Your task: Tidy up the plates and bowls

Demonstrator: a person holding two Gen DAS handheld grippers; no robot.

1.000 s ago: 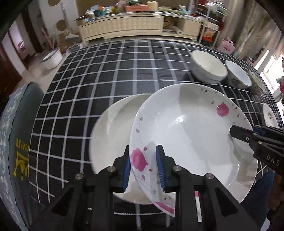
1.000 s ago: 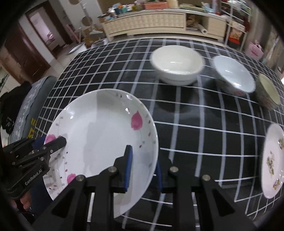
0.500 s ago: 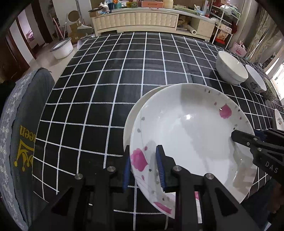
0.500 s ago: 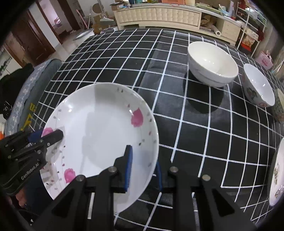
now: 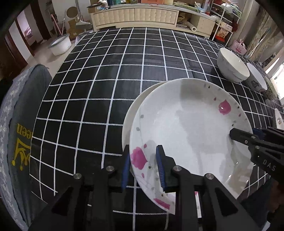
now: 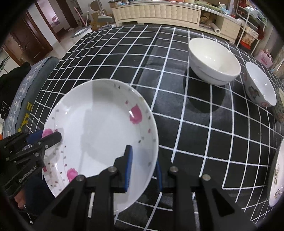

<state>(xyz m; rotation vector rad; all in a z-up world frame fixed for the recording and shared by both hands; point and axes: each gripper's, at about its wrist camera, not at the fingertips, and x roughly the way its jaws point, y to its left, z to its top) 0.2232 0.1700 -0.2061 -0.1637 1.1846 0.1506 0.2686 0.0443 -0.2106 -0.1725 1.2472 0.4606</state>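
Both grippers hold the pink-flowered plate (image 5: pixel 191 135) by opposite rims: the left gripper (image 5: pixel 143 165) has its jaws clenched on the near-left rim, the right gripper (image 6: pixel 142 168) on the right rim. The plate sits tilted over a plain white plate (image 5: pixel 131 113) on the checked worktop (image 5: pixel 106 74), with a large white bowl (image 6: pixel 213 60) and a patterned bowl (image 6: pixel 259 85) well apart.

Long cream sideboard (image 5: pixel 134 16) along the far wall, dark wooden doors (image 6: pixel 28 40) on the left, pale floor (image 5: pixel 46 58).
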